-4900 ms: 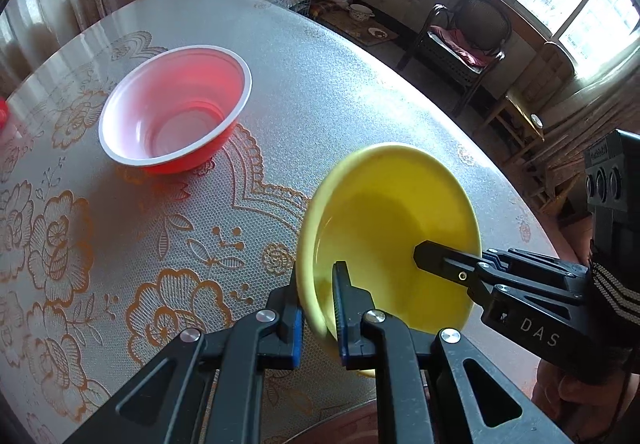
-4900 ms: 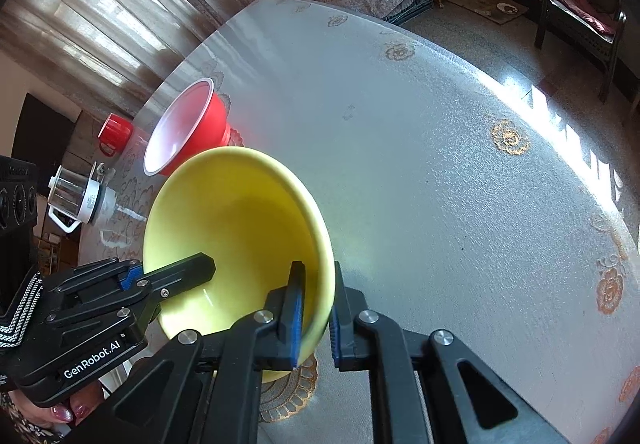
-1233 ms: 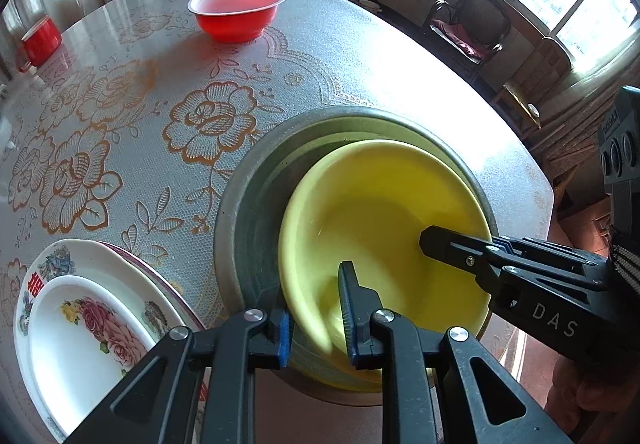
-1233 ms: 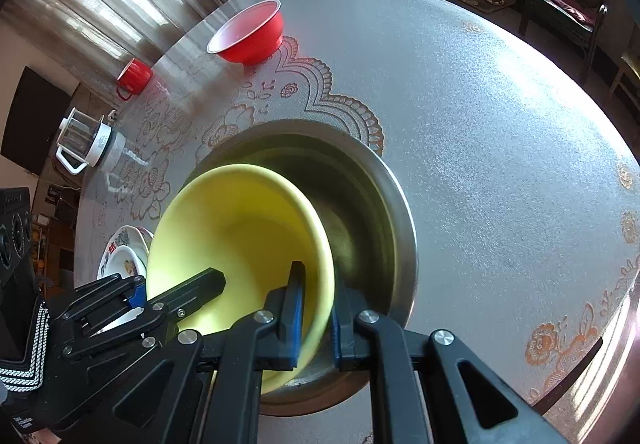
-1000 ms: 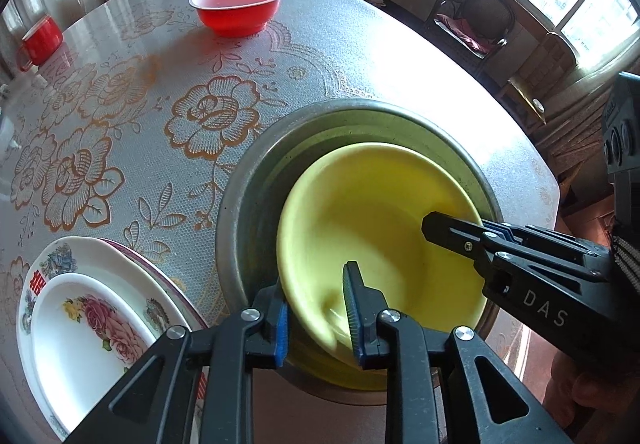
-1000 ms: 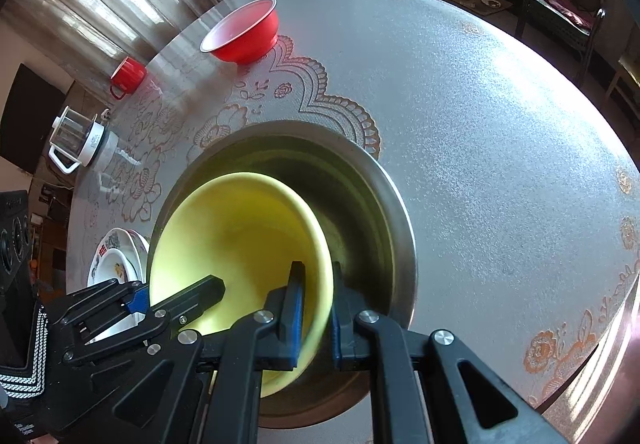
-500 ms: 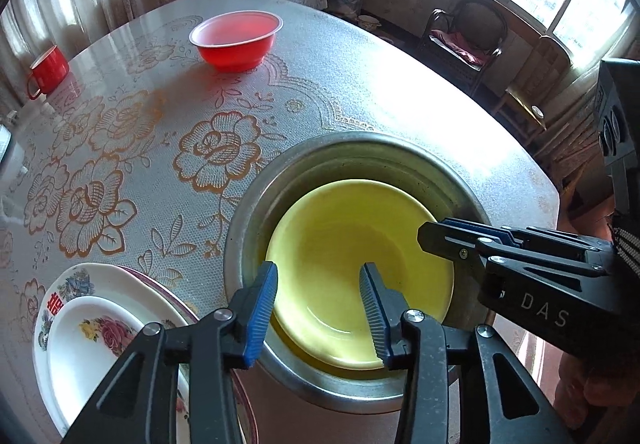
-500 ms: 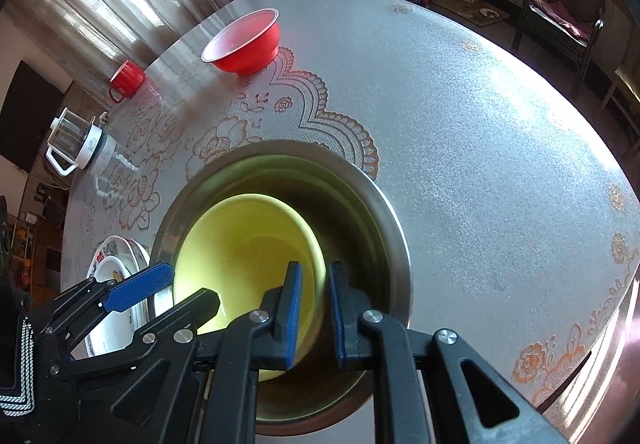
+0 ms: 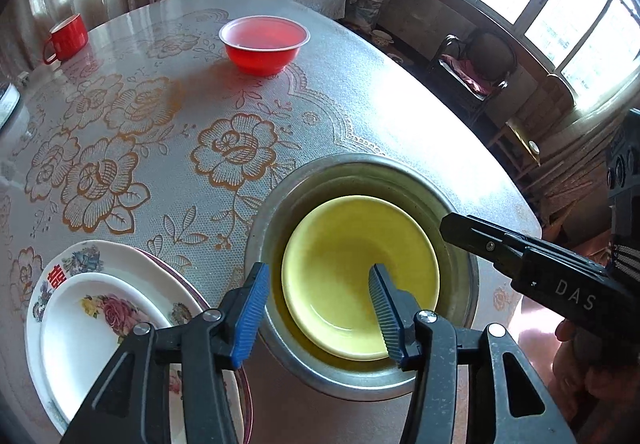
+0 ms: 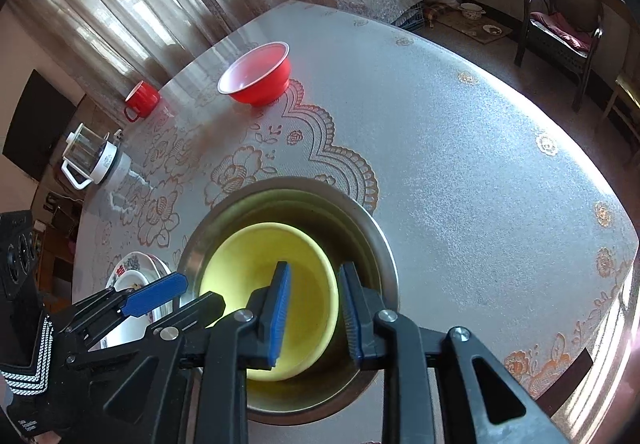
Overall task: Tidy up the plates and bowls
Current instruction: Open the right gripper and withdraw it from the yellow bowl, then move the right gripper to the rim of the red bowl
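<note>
sitting free in the steel basin (image 9: 460,228), yellow bowl (image 9: 352,244), left gripper (image 9: 316,308) fingers opening wide above its rim, right gripper (image 10: 314,314) fingers parting, gripping nothing, red bowl (image 9: 264,44) far across the counter (image 9: 360,92)

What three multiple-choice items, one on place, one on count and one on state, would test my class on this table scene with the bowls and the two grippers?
1. Where does the yellow round bowl sit?
A. inside the large steel basin
B. on the floral plates
C. beside the red mug

2. How many red vessels stand on the patterned table?
A. one
B. two
C. three

3. What are the left gripper and right gripper holding?
A. the yellow bowl
B. a plate
C. nothing

Answers: 1 A, the basin's rim rings it. 2 B, a red plastic bowl and a red mug. 3 C, both sets of jaws are opening, clear of the bowl's rim.
</note>
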